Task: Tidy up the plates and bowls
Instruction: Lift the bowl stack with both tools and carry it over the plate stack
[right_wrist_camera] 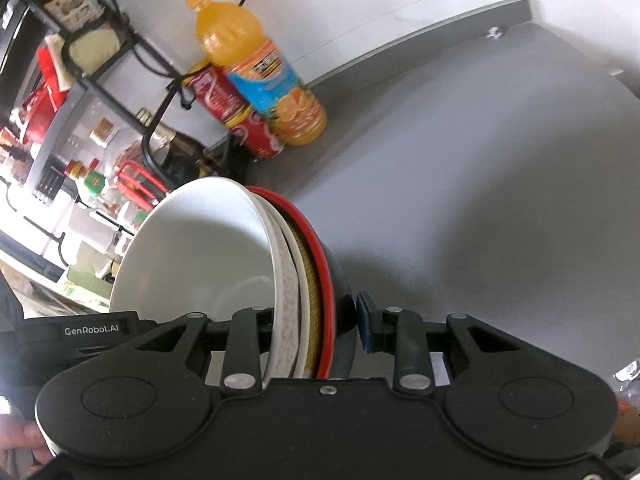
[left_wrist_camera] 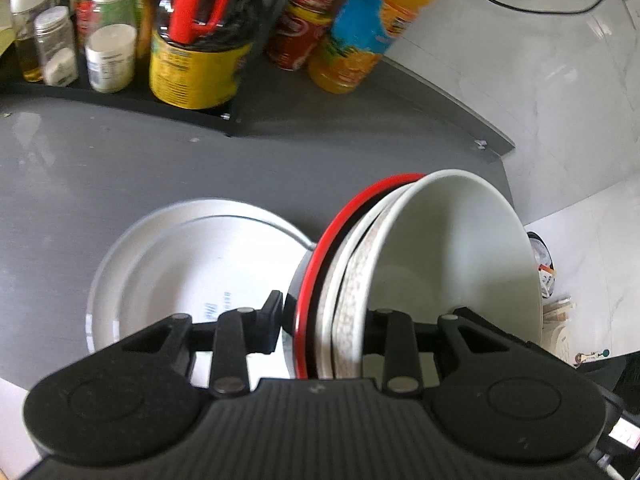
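Note:
A nested stack of bowls (left_wrist_camera: 440, 264) is held on edge between both grippers: a white bowl inside, a speckled one, then a black bowl with a red rim (left_wrist_camera: 348, 220). My left gripper (left_wrist_camera: 324, 328) is shut on one side of the stack. My right gripper (right_wrist_camera: 316, 328) is shut on the opposite side of the same stack (right_wrist_camera: 208, 256), above the grey counter. A white plate (left_wrist_camera: 192, 280) lies flat on the counter, just left of the stack.
An orange juice bottle (left_wrist_camera: 380, 28), red cans (left_wrist_camera: 304, 28) and a large dark oil bottle (left_wrist_camera: 200, 48) stand at the back. A black rack with spice jars (left_wrist_camera: 108, 56) stands at the back left. The counter's right edge (left_wrist_camera: 496, 152) is near the stack.

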The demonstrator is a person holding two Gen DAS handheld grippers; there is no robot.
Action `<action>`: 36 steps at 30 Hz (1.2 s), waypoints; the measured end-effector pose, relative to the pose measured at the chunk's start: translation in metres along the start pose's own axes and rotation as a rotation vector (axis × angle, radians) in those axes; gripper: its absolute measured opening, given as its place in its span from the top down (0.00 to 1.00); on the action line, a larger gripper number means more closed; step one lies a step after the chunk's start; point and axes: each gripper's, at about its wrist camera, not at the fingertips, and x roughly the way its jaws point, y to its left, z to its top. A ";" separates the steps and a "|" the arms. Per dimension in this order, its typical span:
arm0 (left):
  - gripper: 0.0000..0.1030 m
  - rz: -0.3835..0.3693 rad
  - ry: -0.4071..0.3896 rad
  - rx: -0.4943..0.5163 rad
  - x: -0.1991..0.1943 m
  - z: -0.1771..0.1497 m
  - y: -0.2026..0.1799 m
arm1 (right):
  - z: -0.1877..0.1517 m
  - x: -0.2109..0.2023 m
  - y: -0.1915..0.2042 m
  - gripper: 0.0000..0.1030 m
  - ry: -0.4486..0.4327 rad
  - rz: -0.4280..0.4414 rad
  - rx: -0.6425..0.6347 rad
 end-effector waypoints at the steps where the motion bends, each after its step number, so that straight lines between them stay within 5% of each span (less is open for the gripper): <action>1: 0.70 0.001 -0.001 -0.005 -0.002 0.002 0.005 | -0.001 0.002 0.004 0.71 0.003 0.001 -0.006; 19: 0.70 0.017 0.023 -0.063 -0.020 0.027 0.079 | -0.020 0.040 0.061 0.71 0.071 -0.001 -0.043; 36: 0.70 0.015 0.088 -0.052 -0.012 0.025 0.112 | -0.033 0.049 0.068 0.71 0.105 -0.045 -0.009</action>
